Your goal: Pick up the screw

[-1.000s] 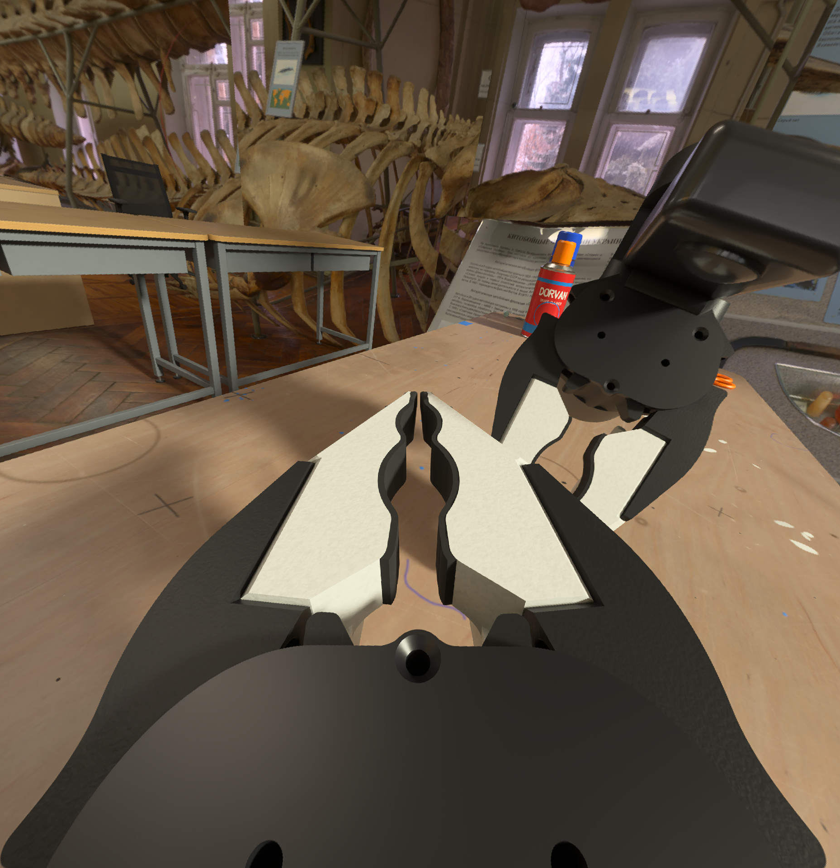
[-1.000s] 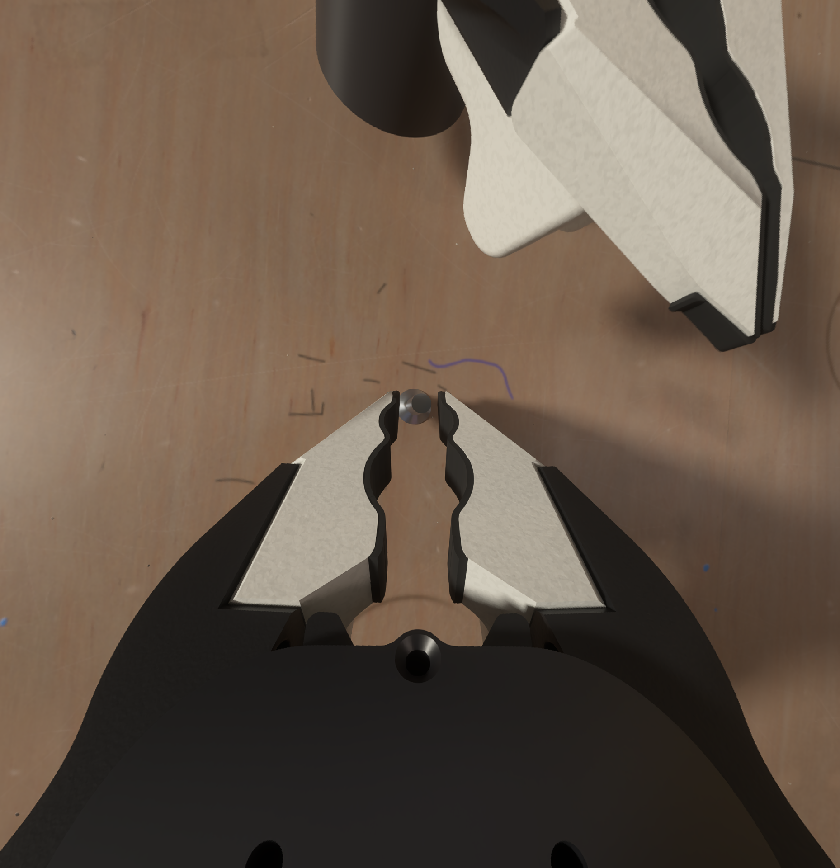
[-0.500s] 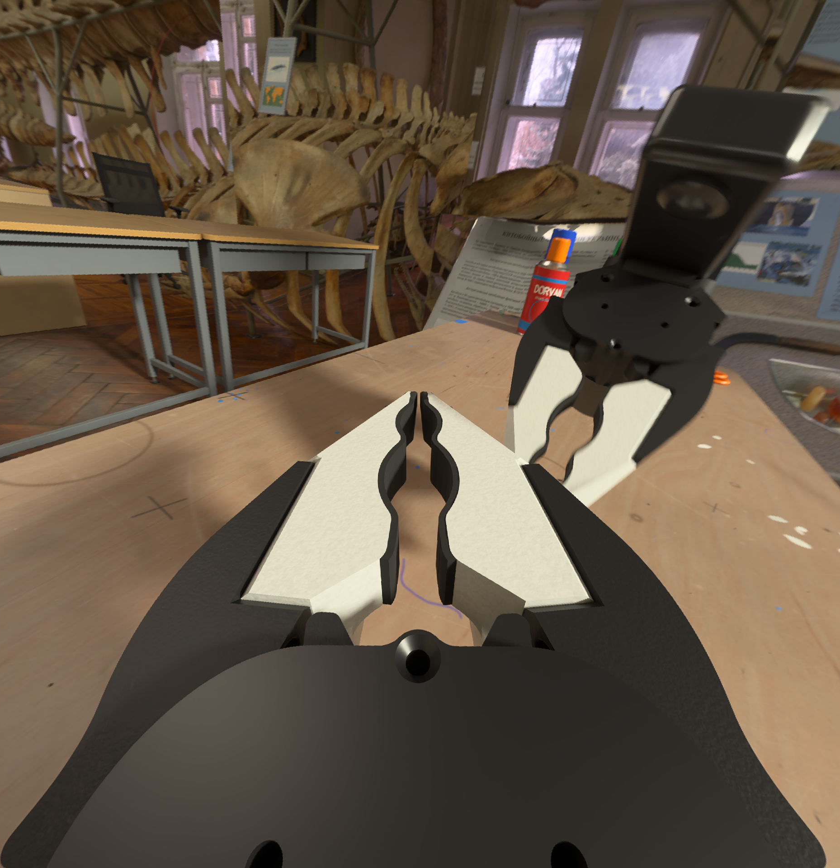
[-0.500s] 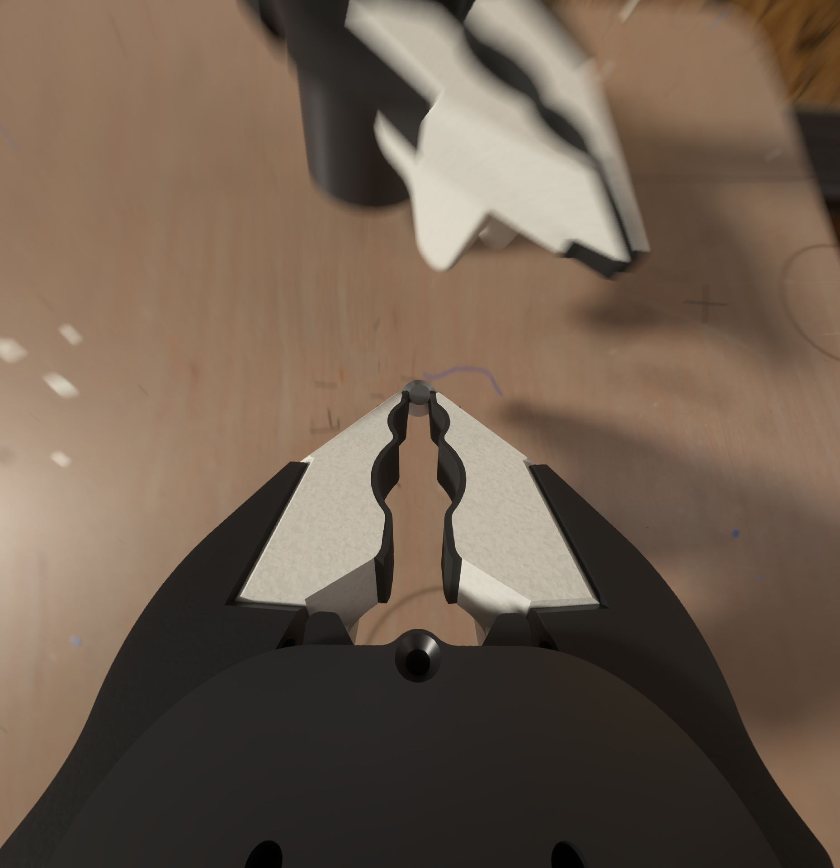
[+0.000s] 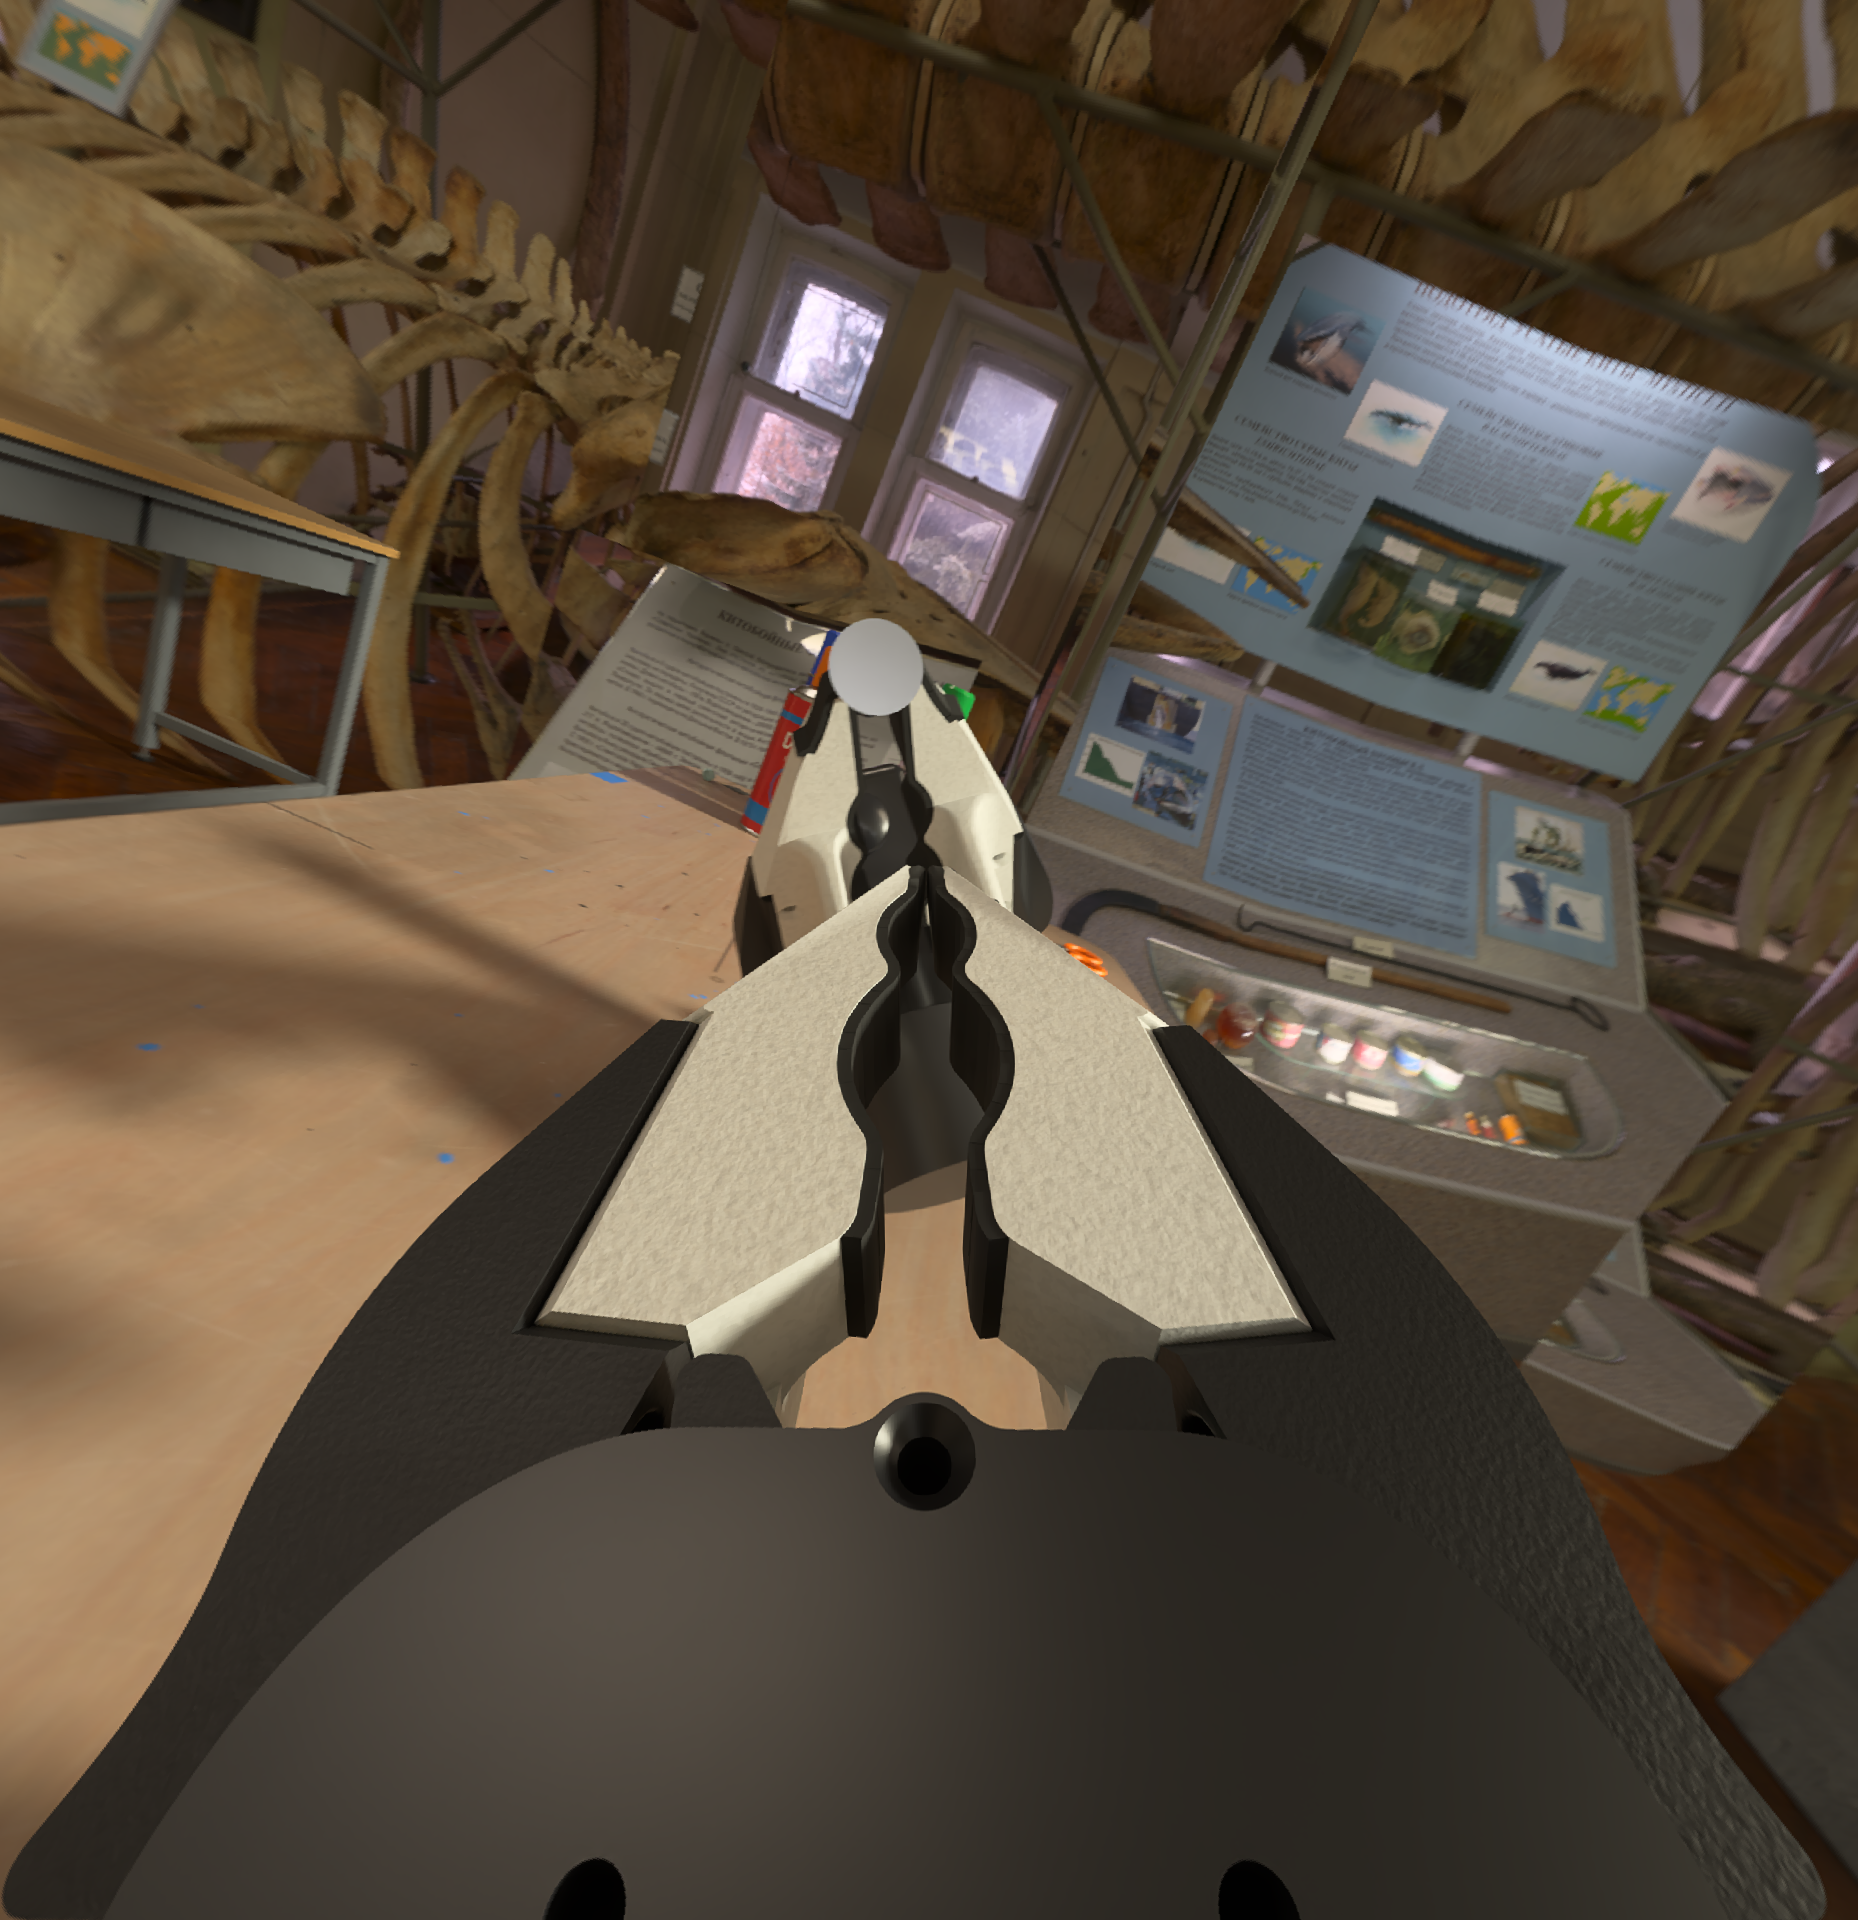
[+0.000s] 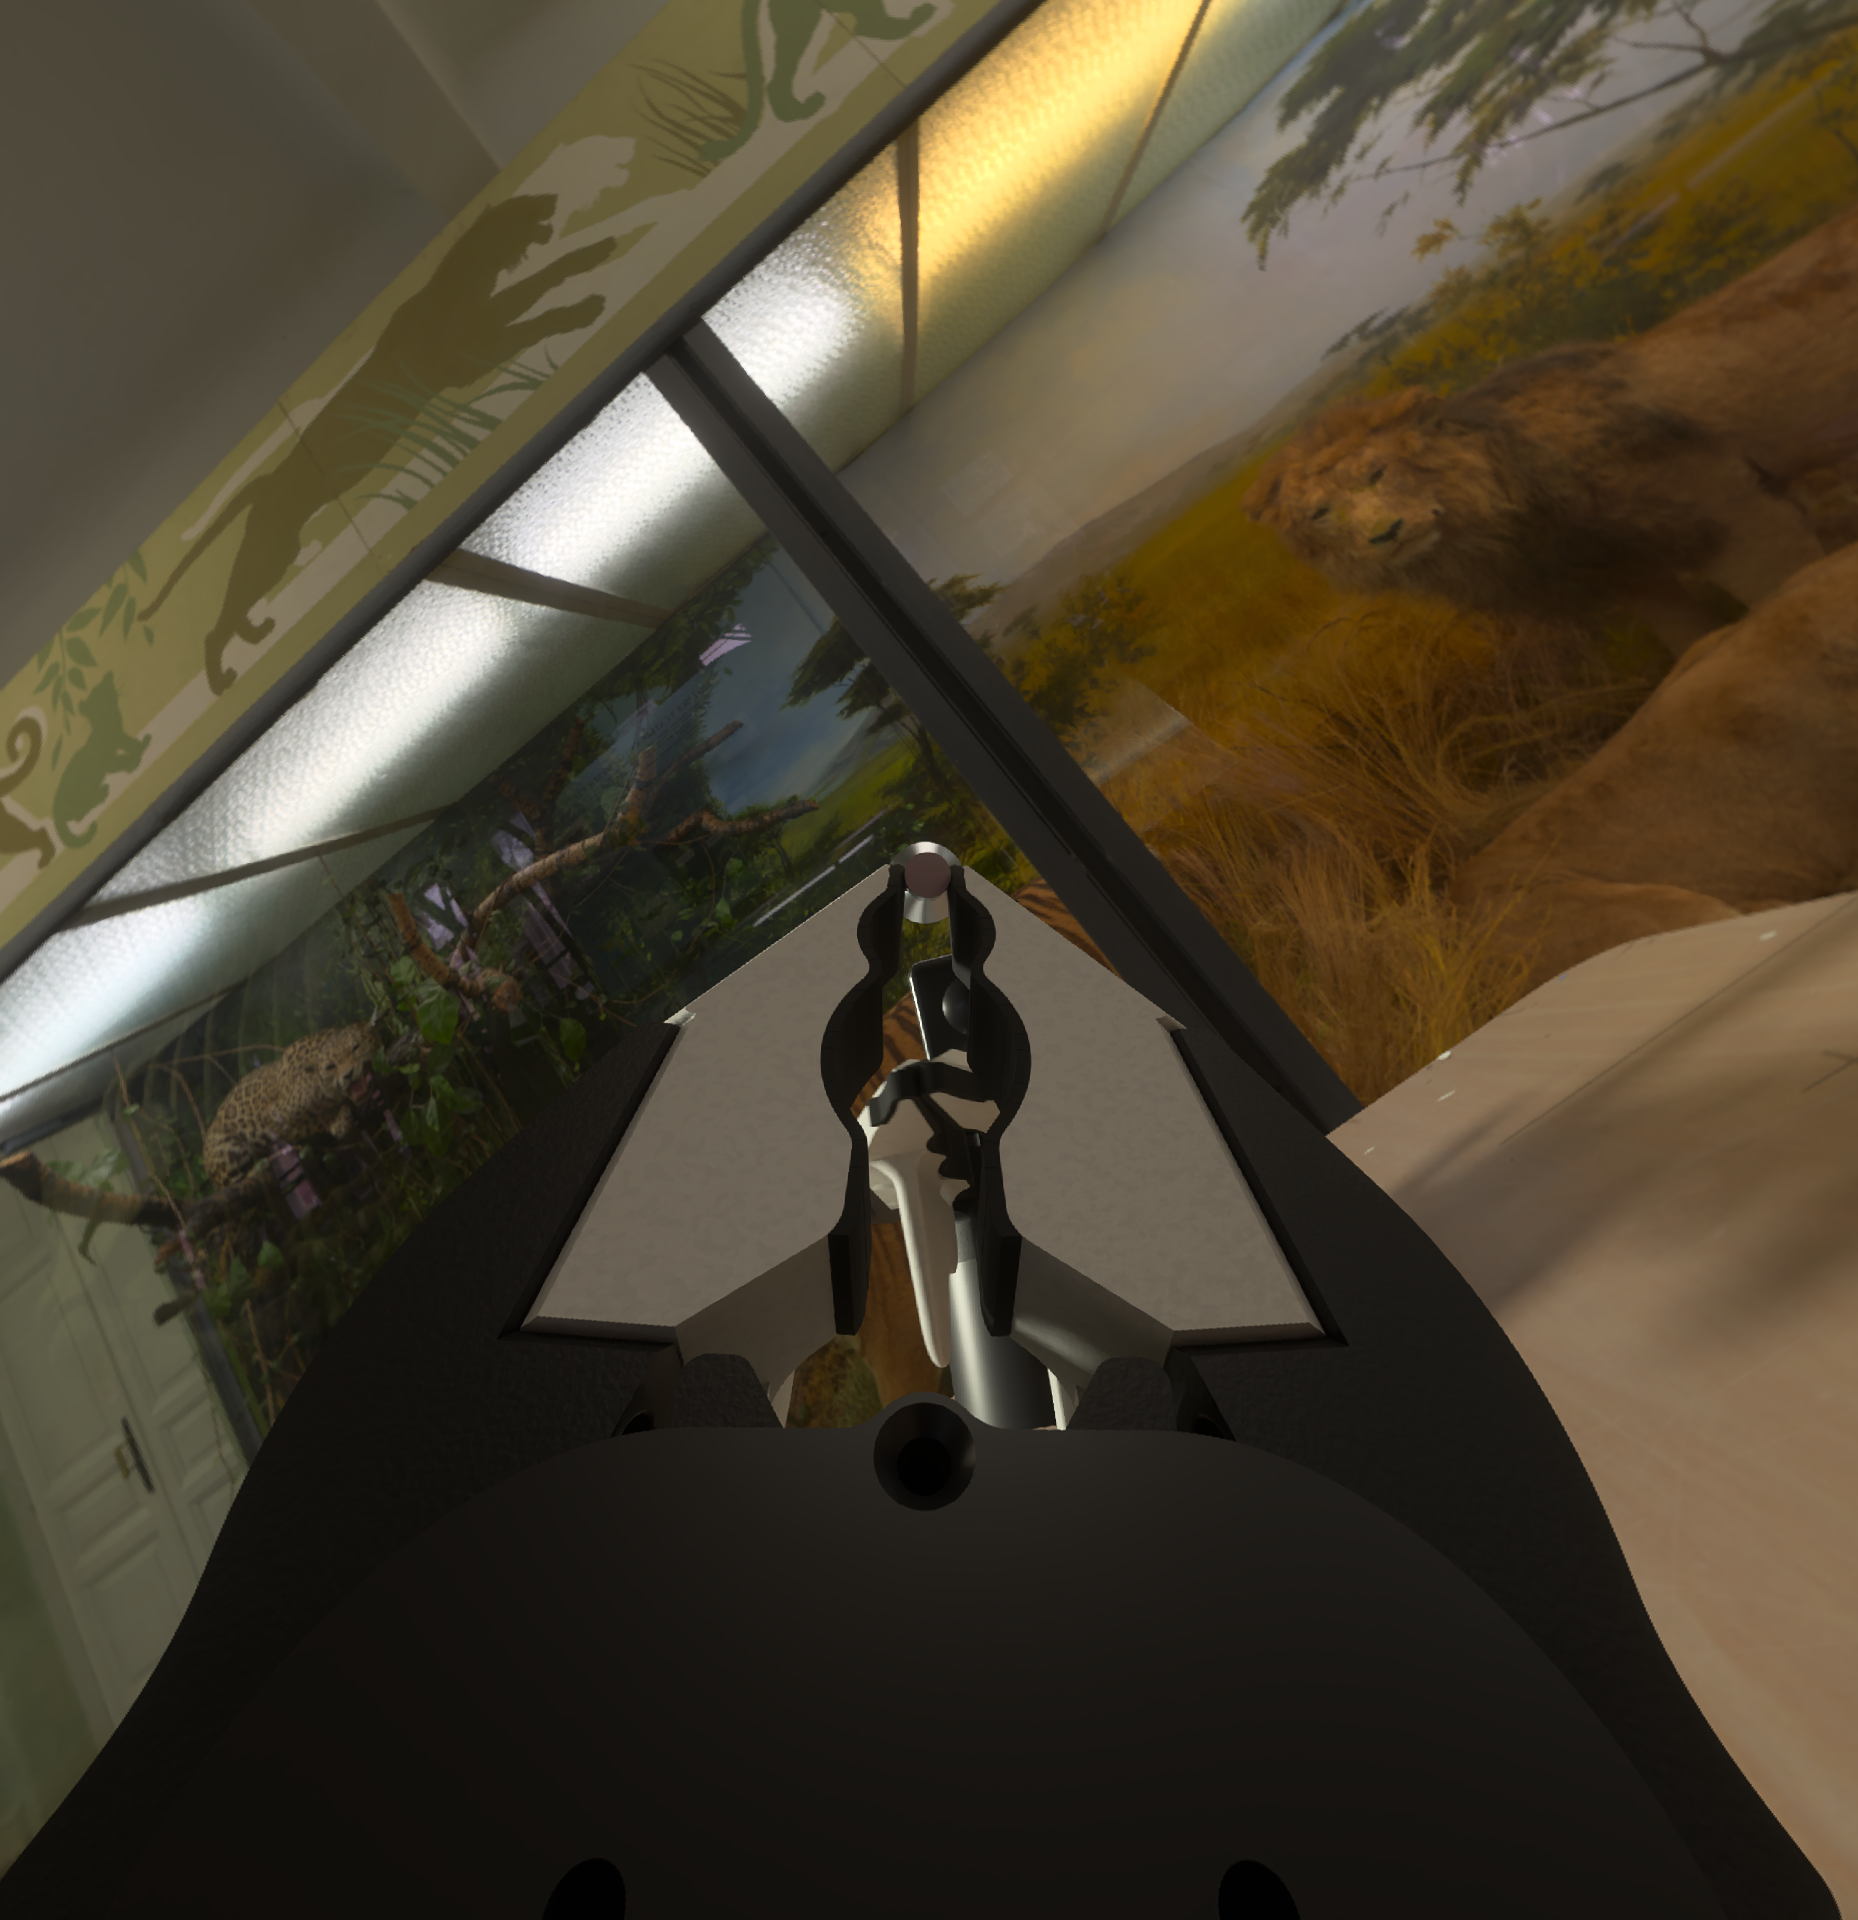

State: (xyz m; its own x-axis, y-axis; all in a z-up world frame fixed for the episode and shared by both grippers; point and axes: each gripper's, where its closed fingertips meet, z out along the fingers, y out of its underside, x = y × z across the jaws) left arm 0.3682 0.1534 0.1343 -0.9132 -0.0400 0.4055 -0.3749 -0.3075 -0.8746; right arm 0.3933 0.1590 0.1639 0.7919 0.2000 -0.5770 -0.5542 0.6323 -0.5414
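Screw [image 6: 926, 871] pinched at right hand-held gripper [image 6: 926, 883] tips; left hand-held gripper [image 5: 923, 883] closed, empty.

the pale tan plywood worktop [image 5: 281, 987] bears blue specks, the round silver-grey metal screw [image 5: 875, 666] is plain, and the cream-faced fingers [image 5: 759, 1122] have black edges.

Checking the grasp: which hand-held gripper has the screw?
The right hand-held gripper: the screw sits pinched between its fingertips. The left hand-held gripper is shut on nothing.
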